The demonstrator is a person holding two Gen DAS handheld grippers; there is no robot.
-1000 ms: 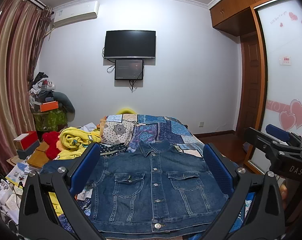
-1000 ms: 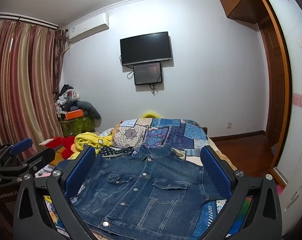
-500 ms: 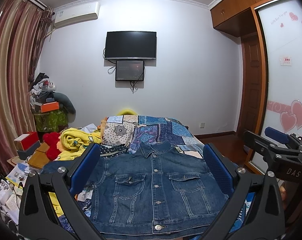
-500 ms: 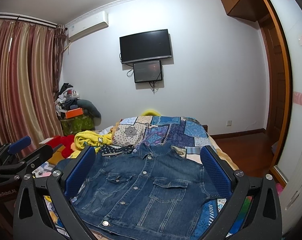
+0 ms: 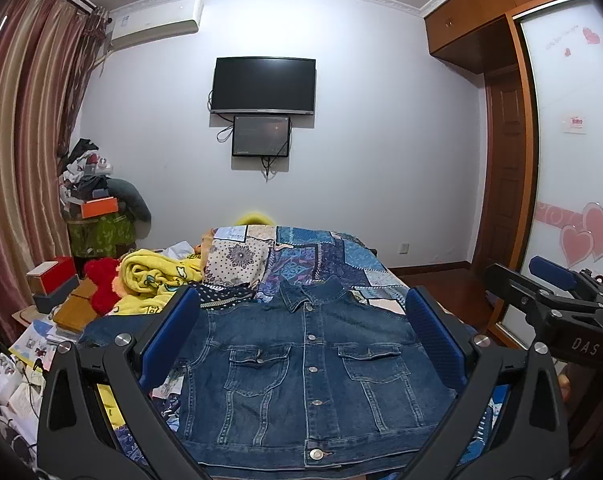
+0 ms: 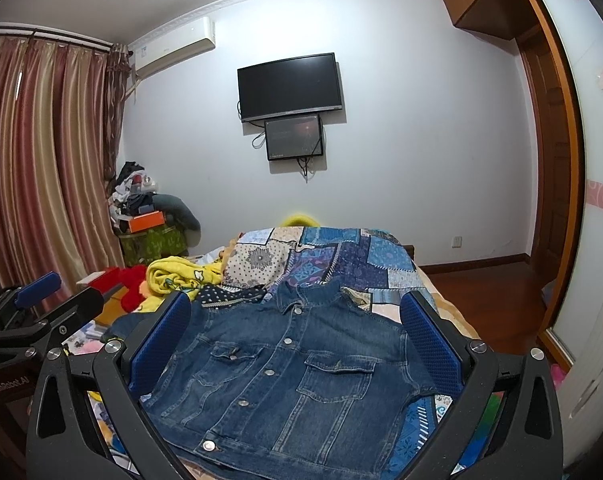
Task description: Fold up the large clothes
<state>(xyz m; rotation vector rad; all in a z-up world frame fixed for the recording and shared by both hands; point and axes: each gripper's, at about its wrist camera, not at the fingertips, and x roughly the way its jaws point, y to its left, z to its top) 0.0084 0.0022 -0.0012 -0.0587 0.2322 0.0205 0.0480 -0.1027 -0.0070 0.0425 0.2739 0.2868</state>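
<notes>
A blue denim jacket [image 5: 309, 364] lies spread flat, front up and buttoned, on the bed; it also shows in the right wrist view [image 6: 289, 364]. Its sleeves look tucked under. My left gripper [image 5: 301, 344] is open and empty, held above the jacket's near hem. My right gripper [image 6: 293, 340] is open and empty too, above the hem. The right gripper shows at the right edge of the left wrist view [image 5: 549, 300]. The left gripper shows at the left edge of the right wrist view [image 6: 41, 312].
A patchwork quilt [image 5: 313, 252] covers the bed behind the jacket. A yellow blanket [image 5: 153, 276] and a red plush toy [image 5: 101, 284] lie at the left. Boxes and papers [image 5: 41, 320] clutter the left side. A wardrobe [image 5: 573, 184] stands at the right.
Both grippers have barely shifted, with the view tilting slightly. The jacket has not moved.
</notes>
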